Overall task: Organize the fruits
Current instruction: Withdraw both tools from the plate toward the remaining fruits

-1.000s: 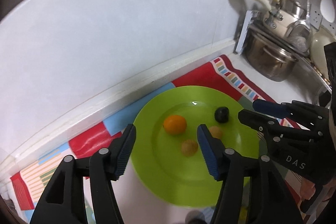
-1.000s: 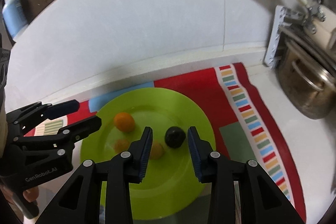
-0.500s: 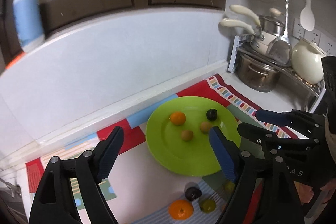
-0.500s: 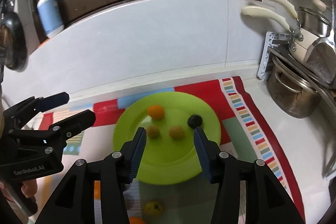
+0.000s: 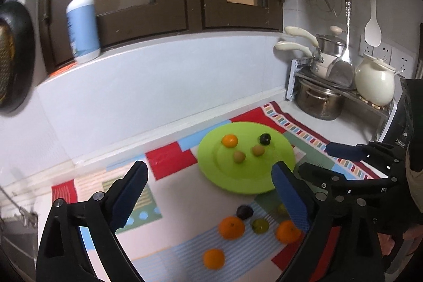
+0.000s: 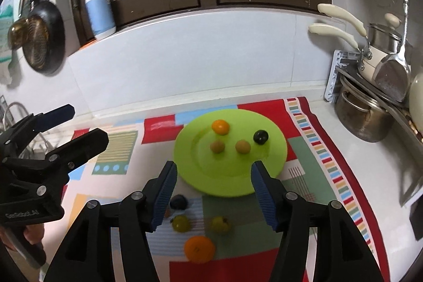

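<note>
A: How are the two grippers held?

B: The left gripper (image 5: 208, 196) is spread wide and nothing is held in it; the right gripper (image 6: 212, 192) is likewise spread and empty; both are raised above the worktop (image 6: 330, 112), well apart from the fruit.

A: Where is the fruit found?

B: Four pieces are seen on the green plate (image 6: 275, 149): a small orange (image 6: 220, 126) toward the wall-side rim, a dark plum (image 6: 261, 136) toward the right rim, and two brownish fruits (image 6: 243, 146) near the middle, none of them touching; the near half of the plate is left bare. On the patterned mat (image 6: 317, 165), just off the plate's near rim, a second dark plum (image 6: 178, 202), two yellow-green fruits (image 6: 180, 223) and a larger orange (image 6: 199, 249) are seen; in the left wrist view three oranges (image 5: 231, 227) are counted there.

A: What bounds the space?

B: The mat is bordered at the back by the white wall ledge (image 5: 148, 134); on the right a rack of pots (image 6: 367, 112) is set beyond the mat's striped edge; bare mat is seen to the plate's left.
</note>
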`<state>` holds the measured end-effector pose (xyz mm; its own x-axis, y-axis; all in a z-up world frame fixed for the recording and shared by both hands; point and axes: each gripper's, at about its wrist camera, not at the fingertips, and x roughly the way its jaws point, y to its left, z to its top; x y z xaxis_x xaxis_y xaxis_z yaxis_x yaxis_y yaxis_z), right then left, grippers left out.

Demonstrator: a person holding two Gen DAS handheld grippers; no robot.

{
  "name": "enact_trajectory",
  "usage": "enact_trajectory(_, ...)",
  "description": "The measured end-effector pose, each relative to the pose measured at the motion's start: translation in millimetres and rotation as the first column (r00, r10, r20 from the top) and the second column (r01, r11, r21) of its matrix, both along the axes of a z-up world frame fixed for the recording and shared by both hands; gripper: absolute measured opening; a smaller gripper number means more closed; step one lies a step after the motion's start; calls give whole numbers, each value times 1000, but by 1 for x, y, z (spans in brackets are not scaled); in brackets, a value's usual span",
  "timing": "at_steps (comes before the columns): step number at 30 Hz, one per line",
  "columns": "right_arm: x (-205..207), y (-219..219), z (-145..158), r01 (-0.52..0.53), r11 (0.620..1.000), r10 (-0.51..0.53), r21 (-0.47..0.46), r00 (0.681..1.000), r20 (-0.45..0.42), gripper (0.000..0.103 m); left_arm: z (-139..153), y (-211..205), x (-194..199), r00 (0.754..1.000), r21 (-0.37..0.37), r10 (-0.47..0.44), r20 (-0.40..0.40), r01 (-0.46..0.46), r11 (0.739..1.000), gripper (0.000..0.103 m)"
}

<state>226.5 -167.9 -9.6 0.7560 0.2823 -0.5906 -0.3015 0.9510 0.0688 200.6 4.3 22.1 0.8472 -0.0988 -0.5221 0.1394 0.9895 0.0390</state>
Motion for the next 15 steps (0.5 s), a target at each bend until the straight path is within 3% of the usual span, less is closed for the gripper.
enact_trajectory(15, -30, 14, -35, -33, 999, 29, -41, 995, -92, 62, -47, 16, -34, 992, 46, 36, -120, -31, 998, 97)
